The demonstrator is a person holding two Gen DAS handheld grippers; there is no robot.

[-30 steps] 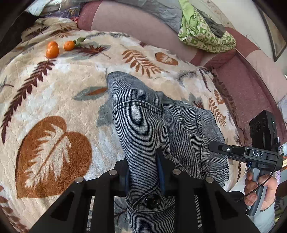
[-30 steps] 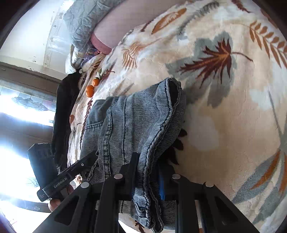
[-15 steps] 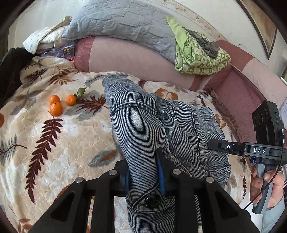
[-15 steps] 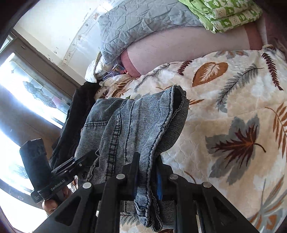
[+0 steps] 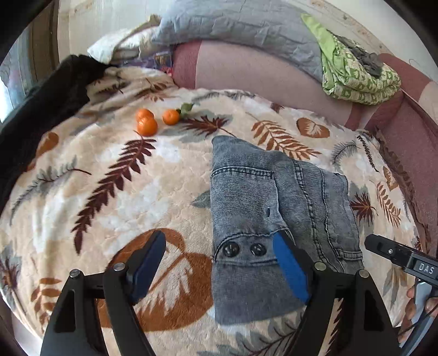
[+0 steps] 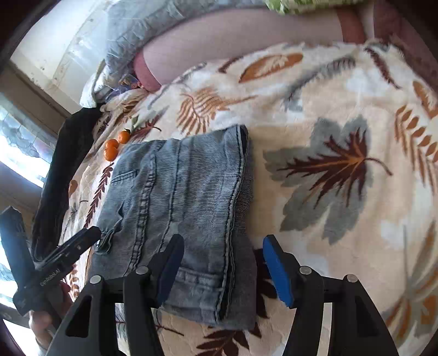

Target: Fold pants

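A cream plush blanket printed with brown and grey leaves point(image 5: 115, 191) covers the bed and carries everything else. Behind it runs a long pink bolster point(image 5: 260, 71), with a grey quilted pillow point(image 5: 241, 24) and a folded green patterned cloth point(image 5: 356, 79) lying on top of it. A black garment point(image 5: 35, 115) is heaped at the blanket's left edge.

The grey-blue denim pants point(image 5: 260, 205) lie folded into a compact stack near the middle of the blanket, the buttoned waistband facing the left wrist camera; no container appears in either view.

The left gripper point(image 5: 219, 263) is released, its blue-padded jaws spread wide over the waistband end, the right pad resting against the denim. The right gripper point(image 6: 221, 265) is likewise released, jaws apart astride the stack's right-hand edge, its left pad over the cloth.

Three small orange tangerines point(image 5: 149, 121) sit together beyond the pants, well apart from them.
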